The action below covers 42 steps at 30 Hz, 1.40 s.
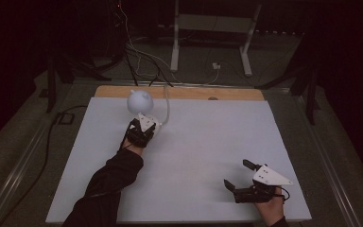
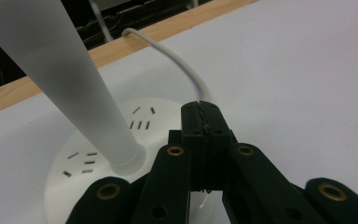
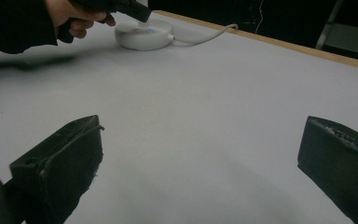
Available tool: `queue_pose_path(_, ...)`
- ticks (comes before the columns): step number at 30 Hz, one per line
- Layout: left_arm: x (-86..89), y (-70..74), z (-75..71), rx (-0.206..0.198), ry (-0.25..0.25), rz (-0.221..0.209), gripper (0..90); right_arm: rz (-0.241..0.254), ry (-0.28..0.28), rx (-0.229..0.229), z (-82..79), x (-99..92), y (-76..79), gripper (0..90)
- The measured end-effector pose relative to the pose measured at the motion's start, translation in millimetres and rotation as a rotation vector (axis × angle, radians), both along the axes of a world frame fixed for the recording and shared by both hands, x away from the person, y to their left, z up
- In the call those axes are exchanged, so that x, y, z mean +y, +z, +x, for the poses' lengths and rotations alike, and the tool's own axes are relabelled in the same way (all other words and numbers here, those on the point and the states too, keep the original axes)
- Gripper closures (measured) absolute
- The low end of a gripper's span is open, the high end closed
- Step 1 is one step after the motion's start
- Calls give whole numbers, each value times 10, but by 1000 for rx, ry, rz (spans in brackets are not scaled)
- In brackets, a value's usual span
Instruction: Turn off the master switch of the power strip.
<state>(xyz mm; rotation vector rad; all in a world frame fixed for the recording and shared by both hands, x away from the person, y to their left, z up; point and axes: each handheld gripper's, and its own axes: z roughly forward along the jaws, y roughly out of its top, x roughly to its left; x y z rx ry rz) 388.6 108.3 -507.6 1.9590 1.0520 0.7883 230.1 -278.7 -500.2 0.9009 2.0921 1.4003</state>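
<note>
Table (image 1: 208, 156), white-topped, wooden strip along far edge; surroundings dark and hard to read. Lamp (image 1: 139, 101), white, far left of table: globe head, tapering stem, round slotted base (image 2: 81, 161) partly hidden behind the jaws, white cord (image 2: 177, 65) running off the far edge. Left gripper (image 2: 200, 116) over the base, jaws pressed together on nothing. Right gripper (image 1: 238, 175) near right corner, jaws wide apart above bare tabletop.

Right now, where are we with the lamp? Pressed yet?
Done: the left gripper, jaws shut, has its tips on the white lamp base, beside the stem. A small blue light glows on the base, so the press may have registered. In hand: the press itself. Left: pulling away. The right gripper rests open on the table, uninvolved.
</note>
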Motion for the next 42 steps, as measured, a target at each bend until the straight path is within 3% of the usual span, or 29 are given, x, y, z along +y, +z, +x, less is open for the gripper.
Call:
queue_pose_path(7,3,-60,38,-2,3,12,900,1,2,1,0,-1,-1,0)
queue_pose_path(15,-47,-123,57,-25,12,72,900,-5,4,2,-2,5,-3,0)
queue_pose_path(24,-18,-160,76,-23,20,60,900,-7,5,3,1,5,-7,0)
queue_pose_path(27,-23,-164,80,-28,21,74,900,-8,5,5,2,8,-8,0)
queue_pose_path(31,-5,-166,89,-21,18,57,900,-10,4,5,1,9,-9,0)
queue_pose_path(39,-53,-174,90,-29,-19,114,900,-12,7,5,1,16,-11,0)
queue_pose_path(42,-50,-181,95,-35,-8,113,900,-10,6,9,2,12,-13,0)
